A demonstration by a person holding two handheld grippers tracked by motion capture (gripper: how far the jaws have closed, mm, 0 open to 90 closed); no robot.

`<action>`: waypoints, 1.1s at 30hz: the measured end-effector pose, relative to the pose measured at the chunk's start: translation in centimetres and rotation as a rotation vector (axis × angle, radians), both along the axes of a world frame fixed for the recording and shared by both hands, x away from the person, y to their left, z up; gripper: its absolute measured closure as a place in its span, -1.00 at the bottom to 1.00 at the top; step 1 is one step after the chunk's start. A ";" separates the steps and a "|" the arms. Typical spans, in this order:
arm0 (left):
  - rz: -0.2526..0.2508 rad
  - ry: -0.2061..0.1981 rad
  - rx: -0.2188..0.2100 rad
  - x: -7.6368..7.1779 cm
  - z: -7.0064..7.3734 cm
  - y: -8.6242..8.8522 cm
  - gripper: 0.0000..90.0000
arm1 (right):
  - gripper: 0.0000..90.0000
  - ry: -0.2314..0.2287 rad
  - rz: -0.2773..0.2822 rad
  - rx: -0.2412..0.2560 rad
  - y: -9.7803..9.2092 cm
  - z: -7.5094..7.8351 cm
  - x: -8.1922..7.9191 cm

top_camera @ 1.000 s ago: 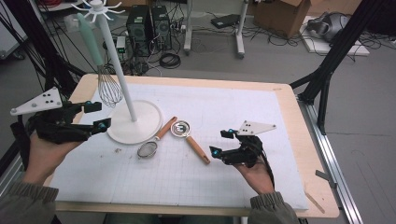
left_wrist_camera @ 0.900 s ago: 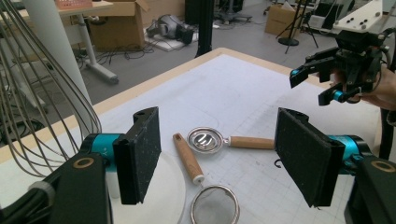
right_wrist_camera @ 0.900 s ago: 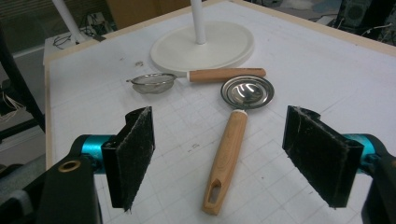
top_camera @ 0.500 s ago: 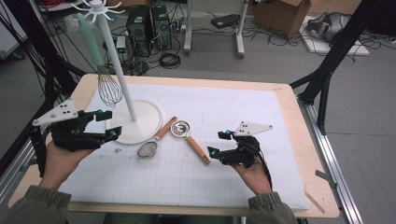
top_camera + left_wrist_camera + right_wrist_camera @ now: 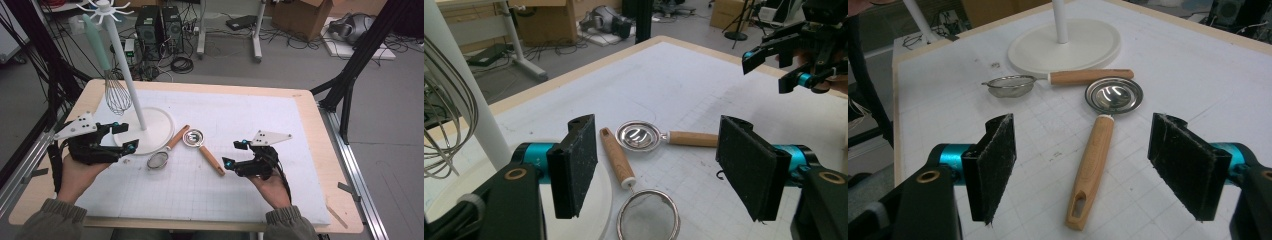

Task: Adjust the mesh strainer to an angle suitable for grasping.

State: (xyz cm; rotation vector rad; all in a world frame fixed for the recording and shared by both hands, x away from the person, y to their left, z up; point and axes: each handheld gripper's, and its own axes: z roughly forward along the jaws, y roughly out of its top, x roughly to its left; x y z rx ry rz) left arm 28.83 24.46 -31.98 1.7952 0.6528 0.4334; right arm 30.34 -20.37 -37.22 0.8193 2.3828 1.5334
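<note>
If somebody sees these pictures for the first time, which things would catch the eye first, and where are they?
First the tall white stand at the table's far left, with a wire whisk hanging beside its pole. Next, two wooden-handled utensils lying mid-table by its base: a small mesh strainer and a shiny round scoop. The left tool and right tool, both open, flank them.

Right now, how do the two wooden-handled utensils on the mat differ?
The strainer has a mesh bowl; the spoon has a solid shiny bowl. The strainer lies nearer the left gripper, the spoon nearer the right gripper. Both lie flat, ungripped, with wooden handles.
</note>
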 end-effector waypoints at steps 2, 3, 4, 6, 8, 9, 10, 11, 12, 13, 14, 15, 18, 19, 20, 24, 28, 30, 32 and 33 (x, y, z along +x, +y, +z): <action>0.004 0.000 0.007 0.1 -0.3 -0.1 -0.26 | -0.45 -0.003 -0.006 -0.003 0.0 -0.1 0.1; 0.004 0.001 0.006 0.2 -0.4 -0.2 -0.26 | -0.46 -0.007 -0.008 -0.004 0.0 -0.1 0.1; 0.003 0.000 0.009 0.3 -0.6 -0.3 -0.26 | -0.46 -0.005 -0.009 -0.005 -0.1 -0.1 0.1; 0.002 0.001 0.021 0.5 -0.8 -0.5 -0.26 | -0.47 -0.001 -0.011 -0.004 -0.1 -0.2 0.1; 0.002 0.001 0.026 0.7 -1.2 -0.8 -0.26 | -0.49 -0.002 -0.016 -0.006 -0.2 -0.3 0.2; -0.001 0.002 0.030 0.8 -1.3 -0.9 -0.26 | -0.49 -0.002 -0.015 -0.003 -0.2 -0.4 0.2; 0.000 0.002 0.029 0.9 -1.5 -1.1 -0.26 | -0.49 -0.002 -0.015 -0.003 -0.2 -0.4 0.2; -0.001 0.004 0.035 1.0 -1.6 -1.3 -0.26 | -0.49 0.001 -0.019 -0.006 -0.3 -0.4 0.2; -0.007 0.008 0.039 1.2 -1.8 -1.4 -0.26 | -0.49 -0.003 -0.021 -0.006 -0.4 -0.6 0.2; -0.010 0.013 0.036 1.3 -2.0 -1.6 -0.26 | -0.49 -0.003 -0.021 -0.006 -0.4 -0.6 0.2; -0.010 0.013 0.042 1.4 -2.1 -1.7 -0.25 | -0.49 -0.002 -0.026 -0.006 -0.5 -0.6 0.2; -0.009 0.014 0.046 1.6 -2.2 -1.8 -0.25 | -0.49 0.000 -0.029 -0.007 -0.6 -0.7 0.2; -0.008 0.018 0.037 1.9 -2.6 -2.1 -0.26 | -0.49 0.001 -0.038 -0.010 -0.8 -0.9 0.2; -0.009 0.020 0.037 2.1 -2.7 -2.2 -0.26 | -0.50 0.000 -0.041 -0.011 -0.9 -0.9 0.2; -0.010 0.022 0.036 2.2 -2.8 -2.3 -0.26 | -0.50 0.000 -0.042 -0.010 -1.0 -0.9 0.1; -0.005 0.031 0.032 2.7 -3.1 -2.6 -0.25 | -0.50 -0.009 -0.052 -0.009 -1.3 -1.1 0.0; -0.004 0.037 0.037 3.2 -3.4 -3.1 -0.25 | -0.50 -0.010 -0.057 -0.008 -1.5 -1.1 -0.1; -0.001 0.037 0.038 3.4 -3.6 -3.4 -0.25 | -0.50 -0.009 -0.065 -0.004 -1.7 -1.1 -0.2; -0.001 0.040 0.034 3.7 -3.8 -3.6 -0.24 | -0.50 -0.010 -0.064 -0.003 -1.7 -1.2 -0.2; 0.002 0.040 0.033 3.8 -3.8 -3.7 -0.23 | -0.50 -0.013 -0.064 -0.004 -1.8 -1.2 -0.2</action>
